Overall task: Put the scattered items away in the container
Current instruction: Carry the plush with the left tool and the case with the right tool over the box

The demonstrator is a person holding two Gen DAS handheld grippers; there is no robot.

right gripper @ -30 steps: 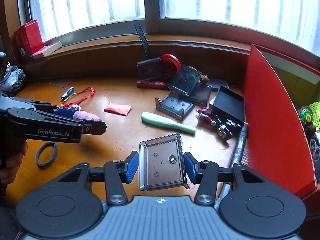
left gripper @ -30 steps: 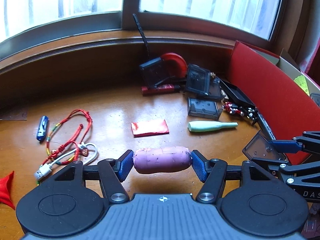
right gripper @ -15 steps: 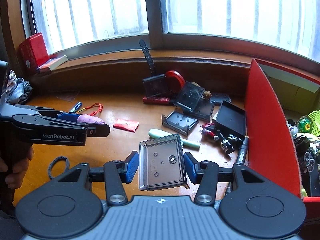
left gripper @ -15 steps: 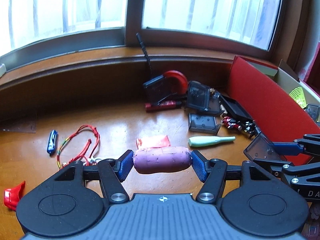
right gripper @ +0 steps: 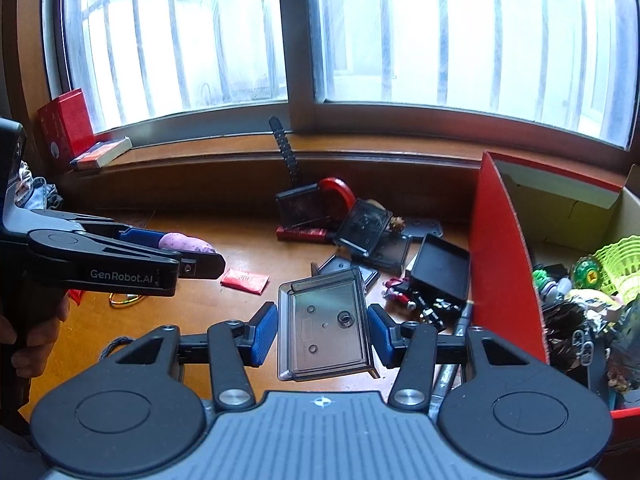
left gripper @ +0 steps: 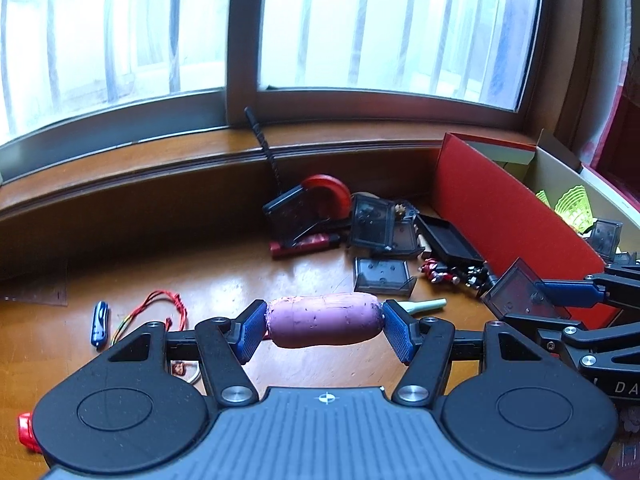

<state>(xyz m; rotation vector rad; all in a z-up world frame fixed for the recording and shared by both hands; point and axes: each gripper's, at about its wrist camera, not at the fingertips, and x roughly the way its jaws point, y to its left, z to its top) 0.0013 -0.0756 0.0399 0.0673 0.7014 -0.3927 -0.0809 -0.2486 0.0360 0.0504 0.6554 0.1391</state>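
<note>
My left gripper is shut on a purple oblong lump, held above the wooden table. My right gripper is shut on a smoky clear plastic lid, also lifted; it shows at the right of the left wrist view. The left gripper with the lump shows at the left of the right wrist view. The red-walled cardboard box stands at the right and holds several items, among them a green basket.
On the table lie dark plastic cases, a black tray, a red packet, a mint tube, a red cord bracelet, a blue clip, small figures and a red round thing.
Both grippers have risen and tilted up, each keeping its hold. The right gripper has moved closer to the box, so its inside now shows.
</note>
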